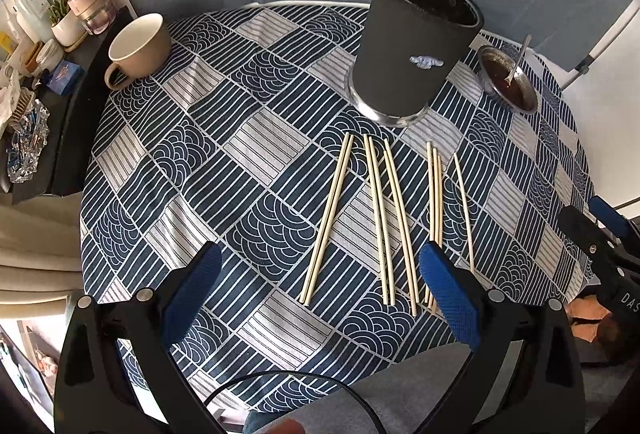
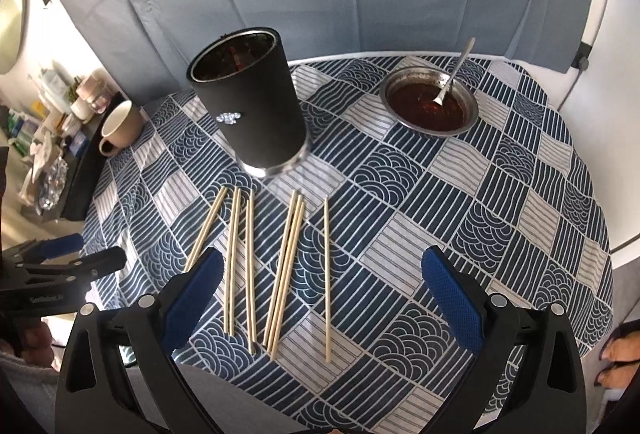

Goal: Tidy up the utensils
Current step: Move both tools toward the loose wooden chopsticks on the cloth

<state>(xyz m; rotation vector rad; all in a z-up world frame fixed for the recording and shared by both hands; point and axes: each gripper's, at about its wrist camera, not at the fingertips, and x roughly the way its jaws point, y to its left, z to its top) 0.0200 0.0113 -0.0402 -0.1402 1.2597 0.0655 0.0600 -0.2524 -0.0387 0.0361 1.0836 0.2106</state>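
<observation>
Several pale wooden chopsticks (image 1: pixel 384 218) lie loose in small groups on the patterned tablecloth, tips toward a tall black cylindrical holder (image 1: pixel 416 46) that stands upright and looks empty. My left gripper (image 1: pixel 320 266) hovers open above the near ends of the chopsticks and holds nothing. In the right wrist view the same chopsticks (image 2: pixel 280 266) lie in front of the holder (image 2: pixel 248 98). My right gripper (image 2: pixel 322 262) is open over a single chopstick (image 2: pixel 327 282) and the table to its right, with nothing between its fingers.
A steel bowl of dark sauce with a spoon (image 2: pixel 430 102) sits at the back right, a beige mug (image 1: pixel 138 48) at the back left. A cluttered dark shelf (image 1: pixel 48 66) adjoins the round table's left edge. Grey curtain hangs behind.
</observation>
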